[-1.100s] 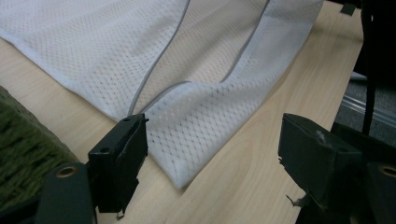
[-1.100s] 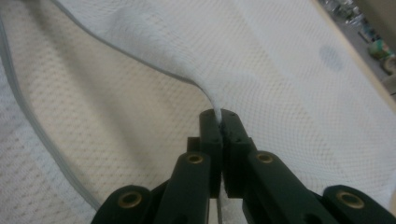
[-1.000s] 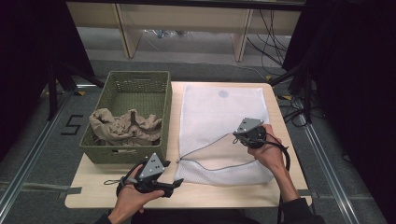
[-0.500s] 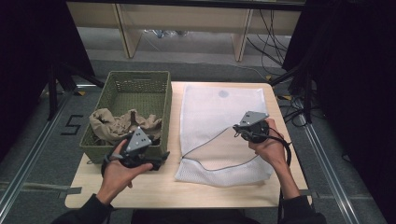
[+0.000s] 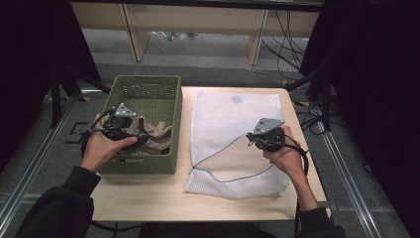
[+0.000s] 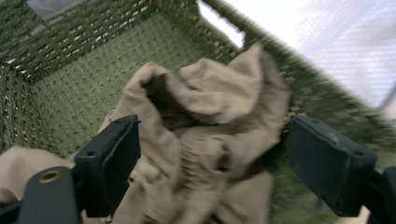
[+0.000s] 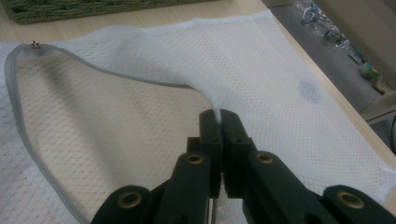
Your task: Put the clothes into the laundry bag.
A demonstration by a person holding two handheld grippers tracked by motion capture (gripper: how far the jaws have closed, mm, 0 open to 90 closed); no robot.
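High view. A pale wooden worktop (image 5: 148, 198) carries a green woven rectangular basket (image 5: 148, 89) at its left and a white mesh laundry bag with a grey zip edge (image 5: 233, 119) at its right. The crumpled beige cloth garment (image 5: 156, 136) lies in the basket's near half. The left gripper (image 5: 130, 138) hovers over the garment; the right gripper (image 5: 251, 140) holds the bag's upper layer lifted, so that the mouth gapes toward the basket.

Left gripper view. The two black jaws stand wide apart on either side of a raised fold of the beige garment (image 6: 205, 140). They have just been opening; the cloth lies between them, but the pads do not press on it. The garment rests on the basket floor (image 6: 79, 93), and the picture is blurred.

Right gripper view. The jaws are clenched on a pinch of white mesh (image 7: 218, 112), and the grey zip edge (image 7: 18, 121) curves round the open mouth.

Progress. As judged, the bag is open and held ready. The garment is not yet gripped, lifted or put into the bag.

Writing. No brand, label or lettering can be read; a round grey patch (image 5: 237, 99) on the bag bears nothing legible.
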